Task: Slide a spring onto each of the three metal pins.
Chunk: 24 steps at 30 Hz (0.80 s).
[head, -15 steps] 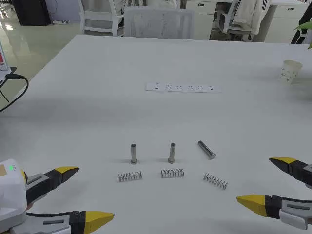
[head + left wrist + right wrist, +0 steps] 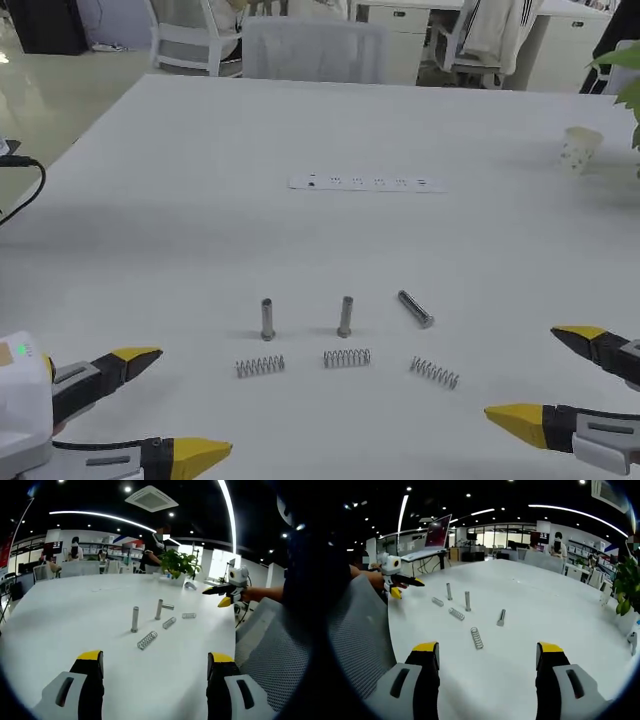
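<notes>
Three metal pins sit mid-table: the left pin (image 2: 267,319) and middle pin (image 2: 345,316) stand upright, the right pin (image 2: 415,309) lies on its side. In front of each lies a spring: left spring (image 2: 260,367), middle spring (image 2: 347,357), right spring (image 2: 434,373). My left gripper (image 2: 172,405) is open at the lower left, apart from the left spring (image 2: 147,640). My right gripper (image 2: 545,375) is open at the lower right, short of the right spring (image 2: 477,637). Nothing is between either pair of jaws.
A white power strip (image 2: 365,183) lies beyond the pins. A paper cup (image 2: 578,151) stands at the far right, with plant leaves (image 2: 625,75) beside it. A black cable (image 2: 22,190) runs at the left table edge. Chairs (image 2: 310,50) stand behind the table.
The head camera has shifted slightly, so the scene sits a bit differently. The grippers and parts keep the same layout.
</notes>
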Motion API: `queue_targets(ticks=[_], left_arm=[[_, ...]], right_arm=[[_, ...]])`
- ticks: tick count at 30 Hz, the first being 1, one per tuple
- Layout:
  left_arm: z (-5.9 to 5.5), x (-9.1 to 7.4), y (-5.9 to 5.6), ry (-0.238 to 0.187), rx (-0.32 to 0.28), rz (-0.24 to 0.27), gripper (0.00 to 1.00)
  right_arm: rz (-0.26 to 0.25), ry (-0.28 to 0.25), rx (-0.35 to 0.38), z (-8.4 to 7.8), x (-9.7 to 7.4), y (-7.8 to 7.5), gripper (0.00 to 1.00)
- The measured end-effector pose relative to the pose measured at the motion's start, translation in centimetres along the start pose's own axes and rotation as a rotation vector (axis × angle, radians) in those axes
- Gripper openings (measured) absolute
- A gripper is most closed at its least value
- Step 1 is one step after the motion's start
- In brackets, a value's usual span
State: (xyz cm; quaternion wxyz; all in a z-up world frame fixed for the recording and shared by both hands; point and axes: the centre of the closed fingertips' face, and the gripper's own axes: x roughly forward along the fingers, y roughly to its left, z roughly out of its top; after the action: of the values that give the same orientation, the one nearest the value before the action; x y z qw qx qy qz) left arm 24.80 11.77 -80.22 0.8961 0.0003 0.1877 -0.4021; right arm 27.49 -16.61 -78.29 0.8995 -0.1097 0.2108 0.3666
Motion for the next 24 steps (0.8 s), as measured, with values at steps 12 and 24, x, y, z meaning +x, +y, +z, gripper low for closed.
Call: queue_targets(ticks=[12, 24], left_arm=[[0.05, 0.08, 0.03, 0.002, -0.001, -0.001, 0.82], [-0.01, 0.11, -0.01, -0.001, -0.003, 0.003, 0.82]], right_arm=[[-0.002, -0.001, 0.007, -0.15, 0.09, -0.02, 0.79], [0.003, -0.001, 0.006, -0.09, 0.27, -0.12, 0.79]])
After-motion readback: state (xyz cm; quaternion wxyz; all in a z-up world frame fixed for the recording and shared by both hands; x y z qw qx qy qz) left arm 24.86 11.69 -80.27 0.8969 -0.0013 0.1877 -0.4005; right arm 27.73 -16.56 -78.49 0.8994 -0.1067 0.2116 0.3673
